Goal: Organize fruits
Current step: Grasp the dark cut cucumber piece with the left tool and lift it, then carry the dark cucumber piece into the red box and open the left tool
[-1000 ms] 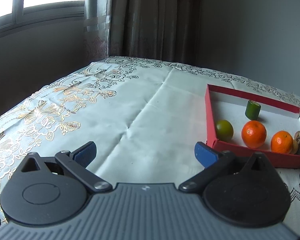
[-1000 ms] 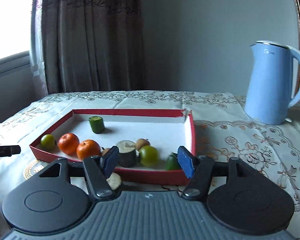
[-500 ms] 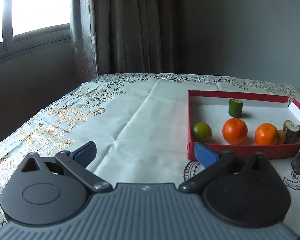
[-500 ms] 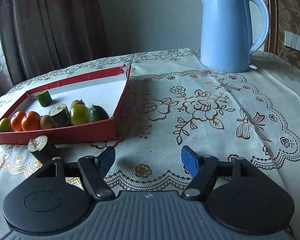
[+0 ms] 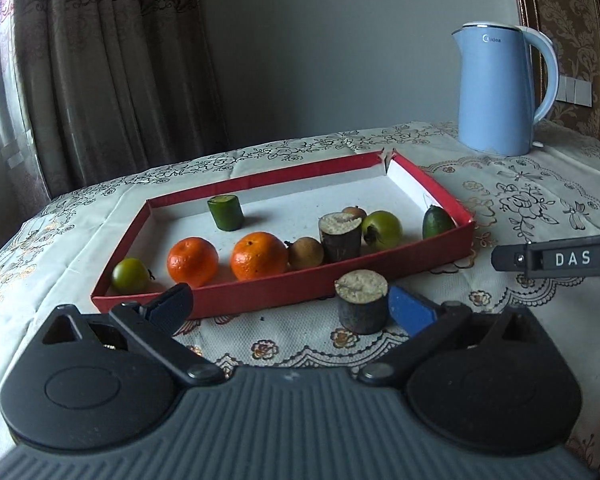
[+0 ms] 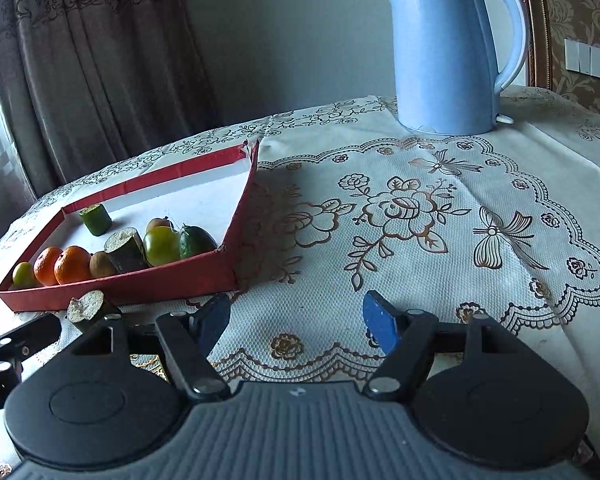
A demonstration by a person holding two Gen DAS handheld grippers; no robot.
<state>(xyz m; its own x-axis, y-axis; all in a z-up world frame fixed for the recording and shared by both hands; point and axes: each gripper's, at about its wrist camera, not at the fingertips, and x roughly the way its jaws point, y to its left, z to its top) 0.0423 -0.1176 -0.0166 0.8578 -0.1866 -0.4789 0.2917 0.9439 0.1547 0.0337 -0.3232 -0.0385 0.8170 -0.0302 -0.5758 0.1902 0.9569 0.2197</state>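
A patterned cloth (image 5: 520,200) covers the table, with a blue kettle (image 5: 500,88) standing upright at its far right corner. Left of the kettle lies a shallow red tray (image 5: 284,292) with a white floor. Along the tray's near wall sit, from left to right, a small green fruit (image 5: 130,275), two oranges (image 5: 192,261), a brown fruit (image 5: 305,253), a dark stub (image 5: 340,237) with a pale cut top, a larger green fruit (image 5: 382,229) and a dark green fruit (image 5: 437,222) against the right wall; a green cut piece (image 5: 226,212) stands apart toward the far wall. A second dark stub (image 5: 362,306) stands on the cloth outside the tray, just beside its near wall. The left gripper (image 5: 290,306) is spread wide, nothing pinched; the outside stub stands between its fingers, close against the right pad (image 5: 410,310). The right gripper (image 6: 296,320) has just been opening and stands spread over bare cloth right of the tray, nothing between its fingers.
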